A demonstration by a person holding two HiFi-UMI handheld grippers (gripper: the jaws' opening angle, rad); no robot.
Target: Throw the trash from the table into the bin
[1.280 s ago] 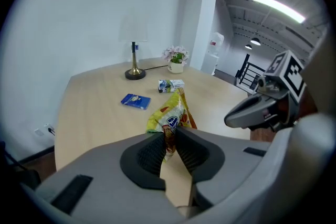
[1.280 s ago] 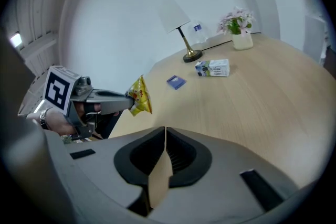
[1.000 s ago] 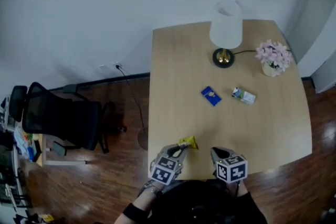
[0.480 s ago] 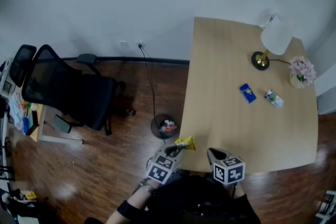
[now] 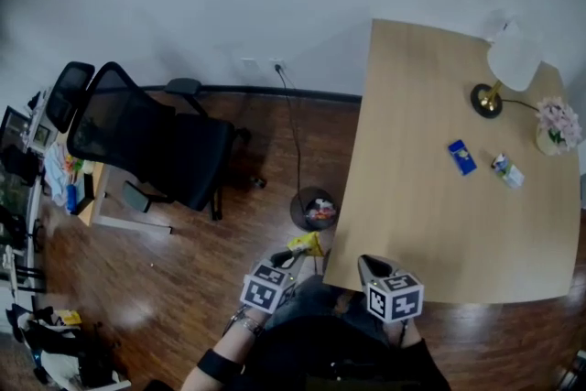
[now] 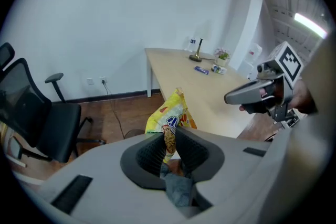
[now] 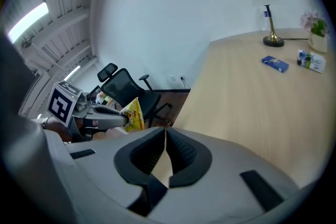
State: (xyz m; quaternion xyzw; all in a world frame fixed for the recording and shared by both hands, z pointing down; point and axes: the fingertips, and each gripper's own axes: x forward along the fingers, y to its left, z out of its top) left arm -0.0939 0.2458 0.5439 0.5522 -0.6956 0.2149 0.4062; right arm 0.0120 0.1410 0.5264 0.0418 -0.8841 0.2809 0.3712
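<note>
Left gripper (image 5: 291,255) fingers clamp the yellow snack wrapper (image 6: 169,113) by one edge. Wrapper is likely light, thin, crinkly; an edge pinch suffices. Right gripper (image 5: 366,264) fingers are together, empty.

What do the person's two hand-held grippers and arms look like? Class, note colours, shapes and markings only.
Both the left gripper and right gripper have smooth grey plastic bodies, black ribbed jaw pads, and a cube bearing black-and-white square markers. A dark band circles the left forearm.
</note>
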